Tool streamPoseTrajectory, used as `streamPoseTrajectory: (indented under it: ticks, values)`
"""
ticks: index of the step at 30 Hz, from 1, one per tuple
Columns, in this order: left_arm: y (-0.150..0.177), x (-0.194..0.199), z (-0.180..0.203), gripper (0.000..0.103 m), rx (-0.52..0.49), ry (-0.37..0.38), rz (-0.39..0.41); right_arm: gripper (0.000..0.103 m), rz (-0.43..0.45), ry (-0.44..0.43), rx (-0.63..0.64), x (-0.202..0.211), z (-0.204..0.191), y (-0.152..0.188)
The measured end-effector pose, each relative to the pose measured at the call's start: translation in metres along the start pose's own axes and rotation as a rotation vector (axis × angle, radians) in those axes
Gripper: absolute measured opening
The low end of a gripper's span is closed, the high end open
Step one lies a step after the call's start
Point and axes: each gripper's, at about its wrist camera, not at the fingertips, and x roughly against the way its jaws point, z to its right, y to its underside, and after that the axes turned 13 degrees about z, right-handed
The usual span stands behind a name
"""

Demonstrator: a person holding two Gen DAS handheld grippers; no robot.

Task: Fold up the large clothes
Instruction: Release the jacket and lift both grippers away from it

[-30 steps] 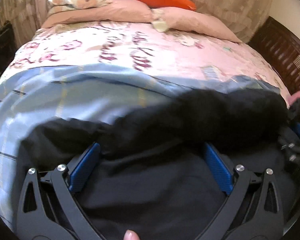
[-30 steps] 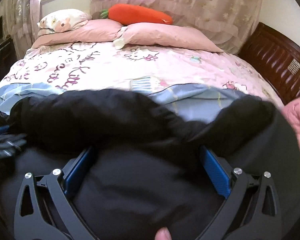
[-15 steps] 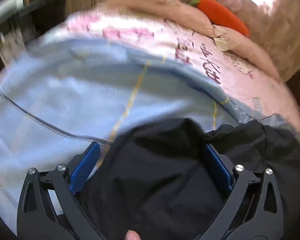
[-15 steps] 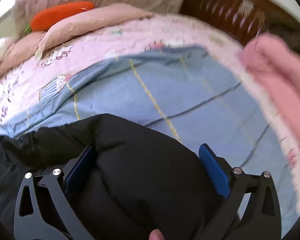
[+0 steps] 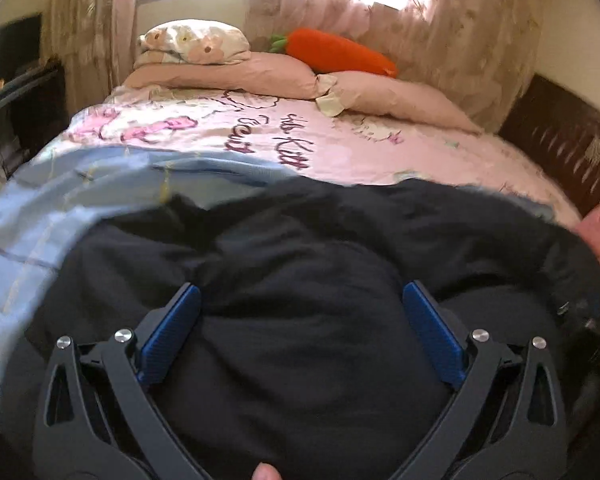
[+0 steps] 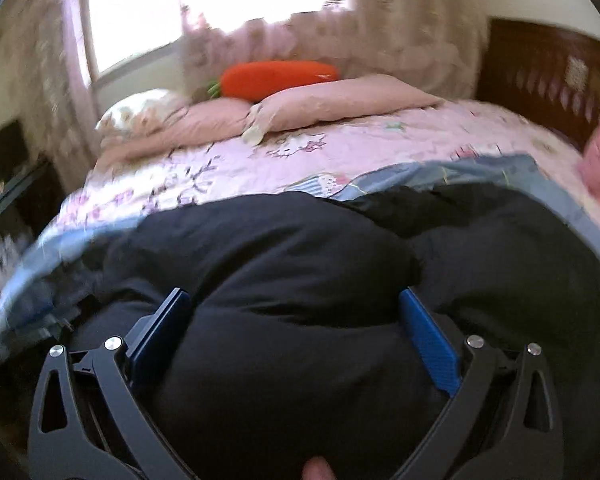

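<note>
While the bulky black padded garment [image 5: 300,280] is lying bunched on the bed's near blue sheet [image 5: 60,208], left tongs [image 5: 300,320] and right tongs [image 6: 296,320] are both gaping wide around it. Soft, puffy, probably slippery; I'd be pinching a hem edge.

My right gripper [image 6: 296,300] stands with its blue pads [image 6: 428,336] spread wide, a thick bulge of the black garment [image 6: 284,264] filling the gap between them. The garment lies over a light blue sheet [image 6: 460,172], which covers the near part of the pink printed bedspread [image 6: 300,156]. At the far end rest pink pillows [image 6: 340,100] with an orange carrot plush [image 6: 276,78] on top, before a curtained window [image 6: 148,12]. A dark wooden headboard [image 6: 548,68] runs at right. The view is motion-blurred.
</note>
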Motion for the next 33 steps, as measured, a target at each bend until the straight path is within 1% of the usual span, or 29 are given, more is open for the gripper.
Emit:
streamPoseTrajectory:
  ticks: [2, 3, 4, 5, 6, 7, 8, 9, 10, 11, 13, 16, 18, 21, 23, 24, 25, 26, 27, 28, 30, 31, 32, 33]
  values:
    - [-0.002, 0.0, -0.017, 0.101, -0.038, -0.043, -0.008, 0.102, -0.014, 0.02, -0.028, -0.009, 0.032, -0.002]
    - [-0.002, -0.002, -0.032, 0.101, -0.028, -0.088, -0.025, 0.102, -0.017, 0.057, -0.037, -0.011, 0.05, -0.005]
    - [-0.003, -0.002, -0.049, 0.101, -0.007, -0.153, -0.038, 0.102, -0.012, 0.136, -0.01, -0.011, 0.065, -0.006]
    - [-0.001, -0.001, -0.067, 0.101, 0.033, -0.199, -0.04, 0.102, -0.013, 0.193, 0.0, -0.01, 0.074, -0.006]
    - [0.0, 0.001, -0.083, 0.101, 0.08, -0.236, -0.046, 0.102, -0.023, 0.269, -0.026, -0.009, 0.093, -0.004]
    - [0.005, 0.004, -0.102, 0.101, 0.138, -0.27, -0.055, 0.102, -0.038, 0.29, -0.068, -0.009, 0.107, -0.001]
    - [0.009, 0.006, -0.113, 0.101, 0.172, -0.293, -0.059, 0.102, -0.048, 0.34, -0.059, -0.008, 0.113, 0.001]
    - [0.015, 0.01, -0.122, 0.101, 0.203, -0.308, -0.061, 0.102, -0.039, 0.373, -0.056, -0.004, 0.119, 0.004]
    - [0.02, 0.012, -0.124, 0.101, 0.212, -0.298, -0.061, 0.102, -0.032, 0.386, -0.053, -0.002, 0.121, 0.007]
    - [0.021, 0.014, -0.122, 0.101, 0.196, -0.294, -0.062, 0.102, -0.026, 0.398, -0.047, 0.0, 0.121, 0.01]
    - [0.023, 0.015, -0.11, 0.101, 0.12, -0.312, -0.058, 0.102, -0.021, 0.415, -0.013, -0.001, 0.114, 0.016]
    - [0.022, 0.014, -0.107, 0.101, 0.104, -0.332, -0.06, 0.102, -0.043, 0.417, -0.018, 0.0, 0.115, 0.017]
    - [0.019, 0.008, -0.107, 0.101, 0.095, -0.34, -0.091, 0.102, -0.069, 0.417, -0.001, -0.002, 0.112, 0.007]
    - [0.015, 0.004, -0.107, 0.101, 0.086, -0.332, -0.124, 0.102, -0.08, 0.415, -0.001, 0.014, 0.104, -0.003]
    - [0.007, 0.006, -0.106, 0.101, 0.081, -0.336, -0.134, 0.102, -0.117, 0.382, 0.001, 0.026, 0.092, -0.011]
    - [0.0, 0.011, -0.102, 0.101, 0.072, -0.332, -0.131, 0.102, -0.124, 0.365, 0.007, 0.031, 0.087, -0.013]
    - [-0.006, 0.016, -0.095, 0.101, 0.068, -0.323, -0.14, 0.102, -0.11, 0.323, 0.007, 0.041, 0.078, -0.019]
    - [-0.011, 0.021, -0.09, 0.101, 0.075, -0.302, -0.142, 0.102, -0.084, 0.292, 0.001, 0.05, 0.071, -0.022]
    - [-0.016, 0.029, -0.081, 0.101, 0.085, -0.264, -0.144, 0.102, -0.039, 0.234, -0.01, 0.065, 0.06, -0.028]
    - [-0.018, 0.035, -0.073, 0.101, 0.081, -0.235, -0.142, 0.102, -0.027, 0.203, -0.005, 0.071, 0.052, -0.03]
    - [-0.022, 0.053, -0.041, 0.101, 0.008, -0.161, -0.098, 0.102, -0.015, 0.151, 0.035, 0.078, 0.034, -0.031]
    - [-0.02, 0.057, -0.031, 0.101, -0.028, -0.142, -0.088, 0.102, -0.024, 0.129, 0.068, 0.077, 0.024, -0.029]
    - [-0.013, 0.057, -0.017, 0.101, -0.078, -0.122, -0.087, 0.102, -0.065, 0.114, 0.116, 0.068, 0.014, -0.02]
    - [-0.004, 0.052, -0.008, 0.101, -0.116, -0.114, -0.11, 0.102, -0.113, 0.108, 0.136, 0.058, 0.01, -0.012]
